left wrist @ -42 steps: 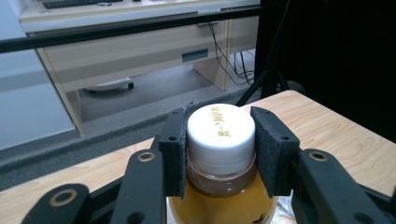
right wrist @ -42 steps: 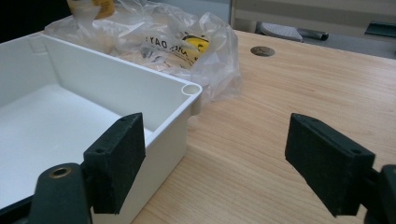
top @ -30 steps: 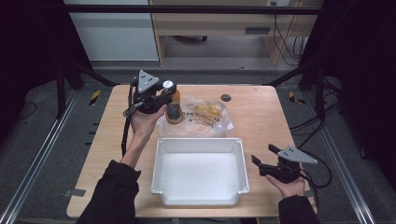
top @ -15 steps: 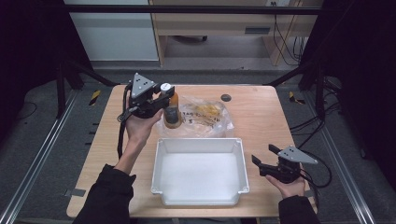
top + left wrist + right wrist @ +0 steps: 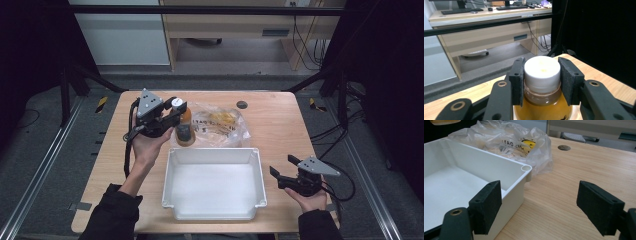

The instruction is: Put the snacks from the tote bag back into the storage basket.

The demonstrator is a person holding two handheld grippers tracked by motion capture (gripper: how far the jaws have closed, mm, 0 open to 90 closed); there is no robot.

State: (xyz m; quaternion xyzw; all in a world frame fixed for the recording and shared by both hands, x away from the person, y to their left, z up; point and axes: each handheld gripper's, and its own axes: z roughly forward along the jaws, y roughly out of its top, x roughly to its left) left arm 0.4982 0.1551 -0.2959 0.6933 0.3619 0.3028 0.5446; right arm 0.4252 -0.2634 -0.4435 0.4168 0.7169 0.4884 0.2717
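Note:
My left gripper (image 5: 174, 112) is shut on the white cap and neck of an amber bottle (image 5: 183, 126), which hangs off the table just past the far left rim of the white tray (image 5: 215, 155). In the left gripper view the pads (image 5: 517, 80) clamp the cap of the bottle (image 5: 542, 75) from both sides. My right gripper (image 5: 283, 166) stands open low over the table, to the right of the tray, with nothing between its jaws. In the right gripper view the tray's corner (image 5: 525, 168) lies just behind my right gripper's (image 5: 544, 205) left pad.
A clear plastic bag (image 5: 220, 125) with yellow contents lies behind the tray, also seen as a crumpled bag (image 5: 506, 140) in the right gripper view. A round cable hole (image 5: 242, 104) sits near the table's far edge. Bare wood stretches right of the bag.
My left gripper has lifted the bottle and carried it nearer, toward the tray's far left corner. The right gripper has stayed where it was.

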